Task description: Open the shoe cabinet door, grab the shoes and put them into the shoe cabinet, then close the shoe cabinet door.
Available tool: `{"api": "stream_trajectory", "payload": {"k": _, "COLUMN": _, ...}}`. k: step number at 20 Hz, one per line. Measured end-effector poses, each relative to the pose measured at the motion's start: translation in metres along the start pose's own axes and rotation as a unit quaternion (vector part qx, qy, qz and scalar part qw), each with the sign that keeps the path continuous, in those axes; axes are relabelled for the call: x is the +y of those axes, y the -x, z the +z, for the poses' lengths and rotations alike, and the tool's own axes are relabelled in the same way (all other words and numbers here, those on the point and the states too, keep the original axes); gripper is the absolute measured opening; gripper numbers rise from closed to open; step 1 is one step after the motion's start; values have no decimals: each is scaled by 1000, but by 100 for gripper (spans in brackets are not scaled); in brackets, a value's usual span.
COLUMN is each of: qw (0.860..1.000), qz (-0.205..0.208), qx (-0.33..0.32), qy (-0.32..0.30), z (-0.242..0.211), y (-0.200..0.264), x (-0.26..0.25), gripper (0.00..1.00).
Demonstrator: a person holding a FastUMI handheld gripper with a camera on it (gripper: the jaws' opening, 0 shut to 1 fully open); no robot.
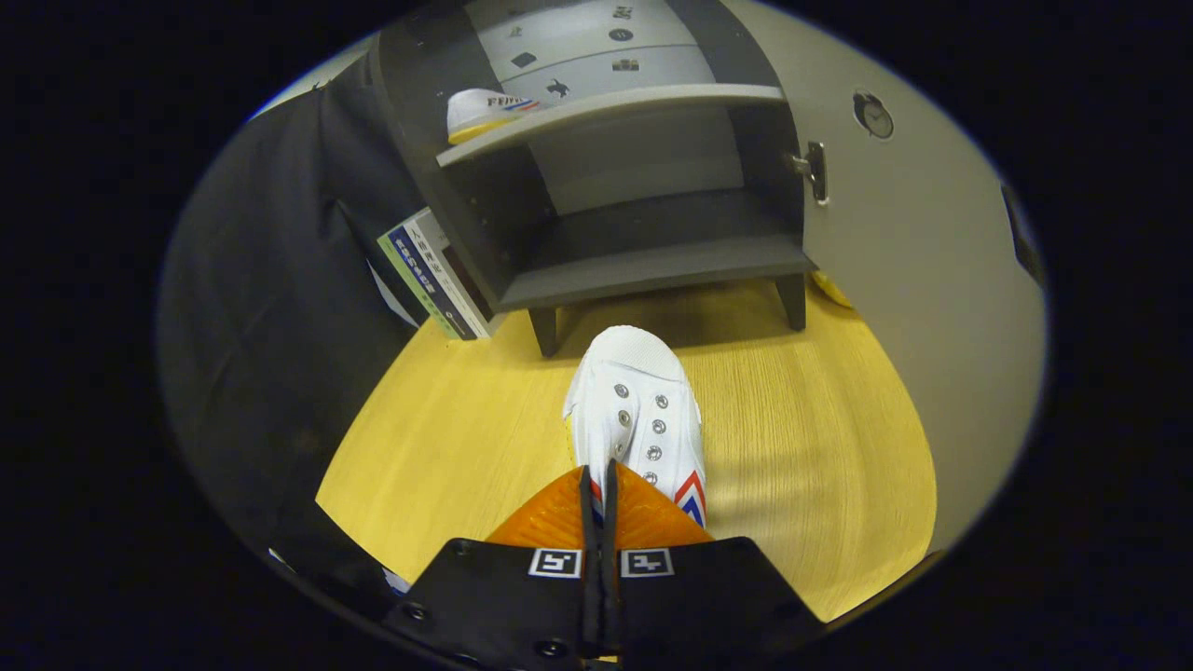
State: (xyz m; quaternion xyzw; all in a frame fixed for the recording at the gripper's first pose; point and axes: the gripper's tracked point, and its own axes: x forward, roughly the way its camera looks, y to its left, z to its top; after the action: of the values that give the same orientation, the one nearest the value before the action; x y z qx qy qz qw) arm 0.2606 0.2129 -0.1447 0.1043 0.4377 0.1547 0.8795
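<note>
A white lace-less sneaker (637, 410) with red and blue chevrons points toward the cabinet, toe ahead of my fingers. My gripper (600, 485) is shut on the sneaker's heel edge, fingers pressed close with a thin strip of shoe between them. The grey shoe cabinet (634, 205) stands open beyond the shoe on short legs. Its door (923, 280) is swung out to the right. A second white sneaker (485, 112) rests on the upper shelf at the left. The lower shelf (652, 266) is bare.
The wooden floor (811, 447) spreads under the shoe and cabinet. Several books (433, 275) lean against the cabinet's left side. Black cloth hangs to the left. A small yellow item (832, 289) peeks from behind the door's lower edge.
</note>
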Motion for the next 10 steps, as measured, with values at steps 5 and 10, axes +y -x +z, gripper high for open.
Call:
{"api": "stream_trajectory", "payload": {"k": 5, "qw": 998, "qz": 24, "qx": -58, "qy": 8, "z": 63, "y": 29, "x": 18, "gripper": 1}}
{"api": "stream_trajectory", "payload": {"k": 10, "qw": 993, "qz": 45, "qx": -106, "qy": 4, "z": 124, "y": 66, "x": 28, "gripper": 1}}
